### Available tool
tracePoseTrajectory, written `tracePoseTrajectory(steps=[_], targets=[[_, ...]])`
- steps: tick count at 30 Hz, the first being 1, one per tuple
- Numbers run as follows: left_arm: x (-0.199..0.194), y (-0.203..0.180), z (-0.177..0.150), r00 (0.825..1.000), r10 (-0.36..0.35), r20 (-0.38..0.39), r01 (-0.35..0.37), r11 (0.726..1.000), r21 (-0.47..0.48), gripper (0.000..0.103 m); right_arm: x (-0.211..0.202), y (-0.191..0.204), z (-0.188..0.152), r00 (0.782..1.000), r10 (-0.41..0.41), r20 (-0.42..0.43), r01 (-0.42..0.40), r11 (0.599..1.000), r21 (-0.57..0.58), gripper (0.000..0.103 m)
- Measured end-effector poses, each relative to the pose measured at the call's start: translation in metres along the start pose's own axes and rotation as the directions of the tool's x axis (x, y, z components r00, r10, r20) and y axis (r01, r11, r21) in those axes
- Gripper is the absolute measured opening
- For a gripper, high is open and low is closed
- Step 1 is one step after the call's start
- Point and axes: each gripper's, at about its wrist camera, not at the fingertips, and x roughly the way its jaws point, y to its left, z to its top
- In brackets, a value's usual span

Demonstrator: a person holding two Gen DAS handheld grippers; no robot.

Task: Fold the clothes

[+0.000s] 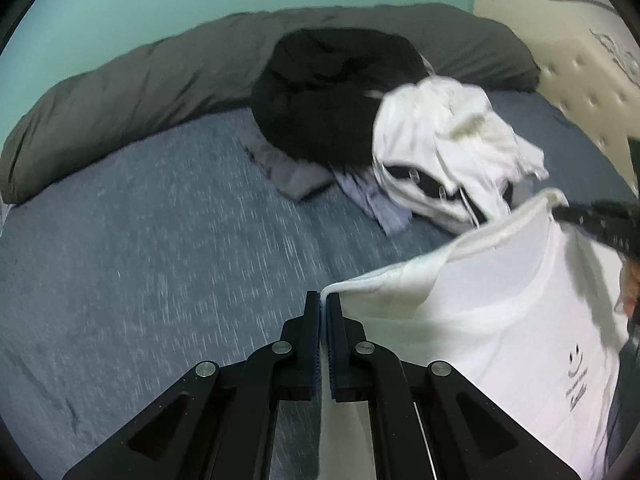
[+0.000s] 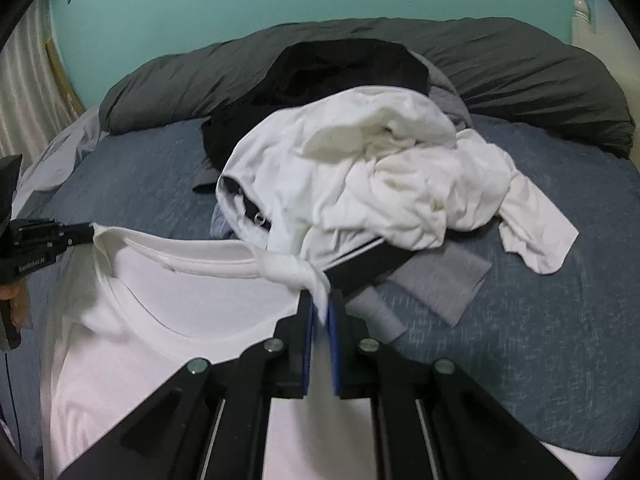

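Observation:
A white T-shirt (image 1: pixel 500 312) (image 2: pixel 180 308) with a small black print hangs stretched between my two grippers above the bed. In the left wrist view my left gripper (image 1: pixel 324 300) is shut on one shoulder edge of the shirt. At the right of that view my right gripper (image 1: pixel 560 210) pinches the other shoulder. The right wrist view shows my right gripper (image 2: pixel 319 300) shut on a bunched bit of the shirt's shoulder. My left gripper (image 2: pixel 90 234) grips the far corner at the left edge, with a hand behind it.
A heap of clothes (image 1: pixel 400 128) (image 2: pixel 360 168) lies on the blue-grey sheet (image 1: pixel 140 260) (image 2: pixel 540 320): black, white and grey pieces. A rolled dark grey duvet (image 1: pixel 160 72) (image 2: pixel 520 64) lines the teal wall. A tufted cream headboard (image 1: pixel 592 80) stands at the right.

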Motion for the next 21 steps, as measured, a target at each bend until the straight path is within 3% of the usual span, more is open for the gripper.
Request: tracePoseTrajectory(steps=[4,9,15,21], targets=[[0.013,0.003,0.024,1.0,0.006,-0.016,-0.006,1.0,-0.018,0.003,0.009,-0.007,0.008,1.0,-0.013,0.006,0.013,1.0,0.022,0.007],[0.036,0.007,0.031,0.999,0.008,-0.051,-0.01,0.999,-0.05,0.003,0.027,-0.015,0.012,1.0,-0.03,0.005,0.03,0.998,0.051,0.007],[0.078,0.004,0.013,0.993,0.019,-0.112,-0.024,0.999,-0.044,0.003,0.065,-0.018,0.004,0.996,-0.046,-0.076,0.052,0.996,0.07,0.007],[0.098,0.006,-0.003,0.992,0.004,-0.128,-0.015,0.997,-0.08,0.006,0.08,-0.026,-0.001,0.995,-0.001,-0.1,0.012,0.993,0.113,0.012]])
